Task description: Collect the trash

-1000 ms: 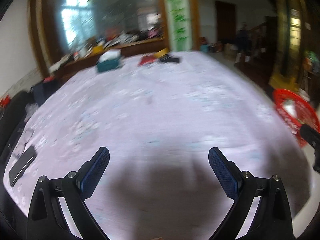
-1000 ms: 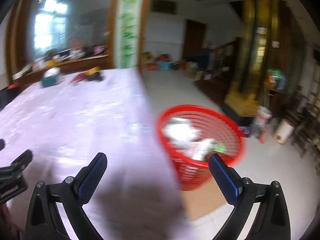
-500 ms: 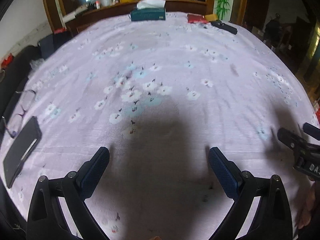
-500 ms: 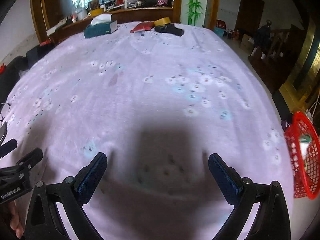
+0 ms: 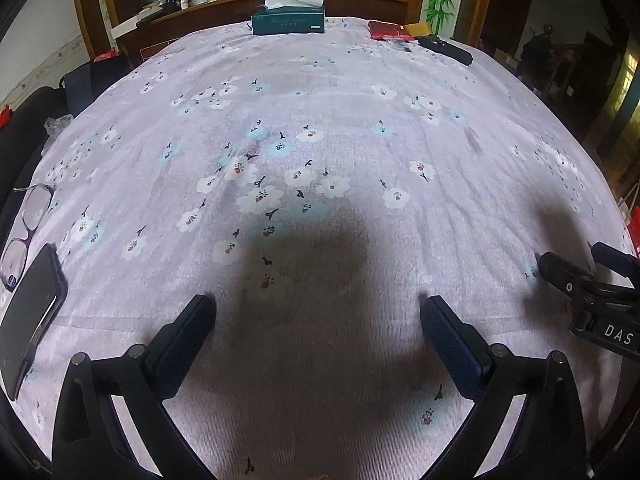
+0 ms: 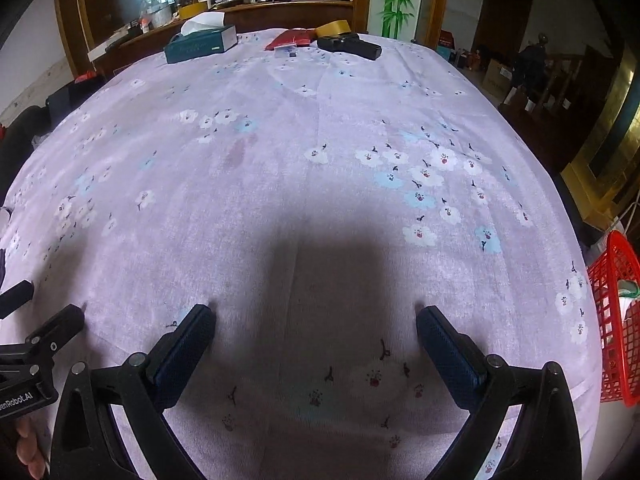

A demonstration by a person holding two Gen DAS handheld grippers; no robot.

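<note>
Both grippers hang side by side over a table under a lilac flowered cloth point(image 5: 320, 92). My left gripper point(image 5: 316, 308) is open and its jaws are opening wider, with only cloth between the blue pads. My right gripper point(image 6: 315, 314) is open too, and nothing is between its fingers. Each shows at the edge of the other's view: the right one point(image 5: 580, 280) on the right, the left one point(image 6: 40, 332) on the left. A red mesh basket point(image 6: 618, 320) with white and green trash inside stands off the table's right edge. No loose trash shows on the cloth near the grippers.
At the far end lie a teal tissue box point(image 5: 288, 20), a red packet point(image 5: 386, 30) and a black device point(image 5: 446, 50). A dark phone point(image 5: 28, 316) and glasses point(image 5: 24, 224) rest at the left edge. Dark wooden furniture stands right of the table.
Both views have swung left and tipped down onto the cloth. The red basket has gone from the middle of the right wrist view to its right edge. The last half second shows little movement.
</note>
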